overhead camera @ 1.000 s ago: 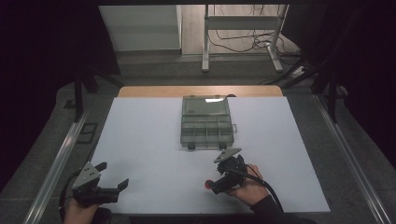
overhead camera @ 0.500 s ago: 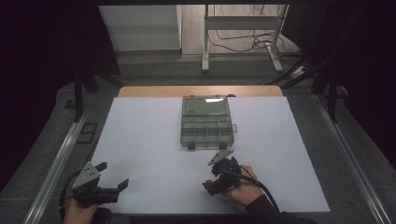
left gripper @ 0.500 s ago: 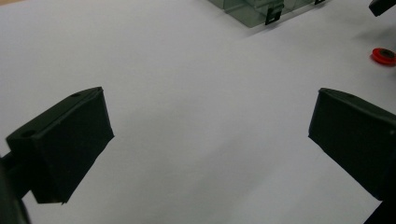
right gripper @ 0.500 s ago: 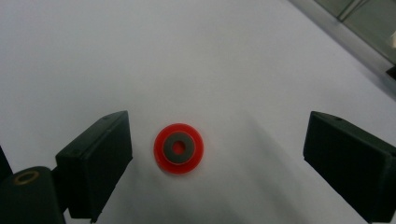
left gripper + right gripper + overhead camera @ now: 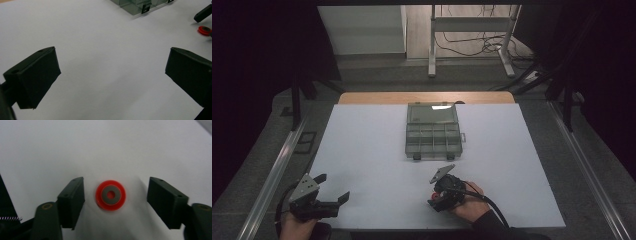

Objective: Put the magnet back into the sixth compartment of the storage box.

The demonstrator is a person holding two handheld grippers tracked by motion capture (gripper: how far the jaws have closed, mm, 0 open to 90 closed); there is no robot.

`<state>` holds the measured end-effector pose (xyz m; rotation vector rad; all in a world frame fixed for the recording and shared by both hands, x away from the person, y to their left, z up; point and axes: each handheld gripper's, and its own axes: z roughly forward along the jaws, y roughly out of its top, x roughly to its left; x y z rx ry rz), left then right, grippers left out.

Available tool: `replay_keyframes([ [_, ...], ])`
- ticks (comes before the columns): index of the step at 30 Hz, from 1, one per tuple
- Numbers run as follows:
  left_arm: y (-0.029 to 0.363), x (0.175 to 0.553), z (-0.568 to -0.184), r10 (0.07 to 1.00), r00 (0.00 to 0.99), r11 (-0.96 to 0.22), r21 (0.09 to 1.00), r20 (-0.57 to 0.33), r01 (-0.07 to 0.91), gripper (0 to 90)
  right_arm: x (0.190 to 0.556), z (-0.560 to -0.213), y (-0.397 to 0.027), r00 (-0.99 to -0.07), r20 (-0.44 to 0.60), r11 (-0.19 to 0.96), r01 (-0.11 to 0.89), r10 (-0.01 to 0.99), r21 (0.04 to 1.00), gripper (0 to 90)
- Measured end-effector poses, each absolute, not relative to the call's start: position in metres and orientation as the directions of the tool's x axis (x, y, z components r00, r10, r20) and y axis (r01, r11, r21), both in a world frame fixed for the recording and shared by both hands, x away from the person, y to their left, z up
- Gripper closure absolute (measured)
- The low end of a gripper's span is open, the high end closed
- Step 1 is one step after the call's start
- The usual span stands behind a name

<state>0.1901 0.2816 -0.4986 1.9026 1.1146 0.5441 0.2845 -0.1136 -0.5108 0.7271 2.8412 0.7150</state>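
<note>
A small red ring with a grey centre point(image 5: 110, 195) lies flat on the white tabletop point(image 5: 372, 150). My right gripper point(image 5: 115, 187) points down at it, one jaw on each side. The jaws have just been closing, and a gap remains between each pad and the ring. In the high view the right gripper point(image 5: 435, 194) sits near the front edge, right of centre, with the red ring point(image 5: 431, 196) at its tip. My left gripper point(image 5: 333, 186) rests at the front left, open wide, with nothing between its jaws point(image 5: 112, 55). The left gripper view also catches the red ring point(image 5: 205, 30) at far right.
A clear grey compartment box point(image 5: 433, 131) with its lid shut and two dark latches sits at the middle back of the table; its corner shows too point(image 5: 135, 5). Dark metal rails point(image 5: 272, 175) run along both sides of the table.
The right gripper's jaws have narrowed around the red ring, and the hand has shifted slightly left and nearer the front edge. The left gripper has stayed where it was.
</note>
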Motion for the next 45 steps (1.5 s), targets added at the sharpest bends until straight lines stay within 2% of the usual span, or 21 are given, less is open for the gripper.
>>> replay_keyframes([
  [1,0.282,0.190,-0.499,0.859,0.510,-0.249,0.834,-0.045,0.493,0.0,0.284,-0.512,-0.113,-0.880,-0.006,0.780,0.417,0.474,0.467,37.3],
  [3,0.281,0.190,-0.499,0.859,0.510,-0.250,0.834,-0.043,0.492,0.0,0.283,-0.512,-0.113,-0.881,-0.004,0.782,0.418,0.473,0.462,38.6],
  [5,0.281,0.190,-0.499,0.859,0.510,-0.251,0.834,-0.043,0.492,0.0,0.283,-0.511,-0.113,-0.883,-0.009,0.784,0.411,0.468,0.465,47.6],
  [6,0.281,0.190,-0.499,0.859,0.510,-0.250,0.834,-0.044,0.492,0.0,0.283,-0.511,-0.113,-0.883,-0.009,0.784,0.411,0.468,0.465,47.6],
  [7,0.281,0.190,-0.499,0.859,0.510,-0.251,0.834,-0.043,0.492,0.1,0.283,-0.511,-0.113,-0.887,-0.010,0.788,0.405,0.462,0.465,51.6],
  [8,0.281,0.190,-0.499,0.859,0.511,-0.251,0.834,-0.043,0.492,0.0,0.283,-0.510,-0.113,-0.896,-0.008,0.796,0.390,0.444,0.462,62.1],
  [23,0.281,0.190,-0.499,0.857,0.513,-0.253,0.835,-0.041,0.489,0.0,0.284,-0.509,-0.114,-0.894,0.011,0.792,0.403,0.448,0.459,62.9],
  [45,0.279,0.190,-0.499,0.851,0.524,-0.272,0.831,-0.026,0.484,0.0,0.288,-0.496,-0.126,-0.893,0.022,0.751,0.391,0.450,0.532,62.9],
])
